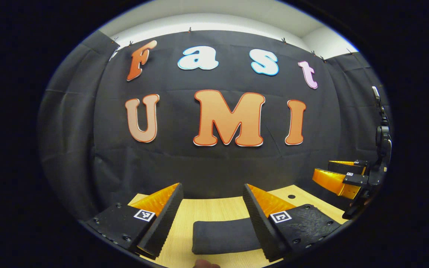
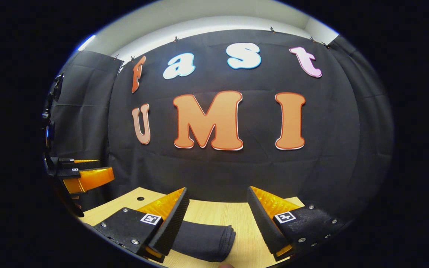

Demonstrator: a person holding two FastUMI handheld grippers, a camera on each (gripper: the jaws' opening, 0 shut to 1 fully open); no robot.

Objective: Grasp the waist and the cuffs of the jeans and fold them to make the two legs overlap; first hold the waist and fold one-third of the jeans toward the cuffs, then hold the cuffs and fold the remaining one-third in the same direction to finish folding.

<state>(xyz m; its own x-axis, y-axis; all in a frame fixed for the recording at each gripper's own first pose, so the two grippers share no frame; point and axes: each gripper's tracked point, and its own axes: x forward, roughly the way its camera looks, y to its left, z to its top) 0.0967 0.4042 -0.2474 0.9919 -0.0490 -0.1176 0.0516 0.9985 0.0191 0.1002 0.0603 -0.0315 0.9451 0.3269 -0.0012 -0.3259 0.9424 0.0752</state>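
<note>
We judged the folding finished: the dark folded jeans (image 1: 223,236) lay compact near the light wooden worktop's (image 1: 214,210) front edge, both the left hand-held gripper (image 1: 212,219) and right hand-held gripper (image 2: 218,223) gaping, empty, above them.

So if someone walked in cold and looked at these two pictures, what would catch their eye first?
Probably the dark folded jeans lying on the pale wooden table, seen low in both views, with layered edges showing in the right gripper view. Next, the left gripper and the right gripper, each open and raised above the table with nothing held between its fingers.
</note>
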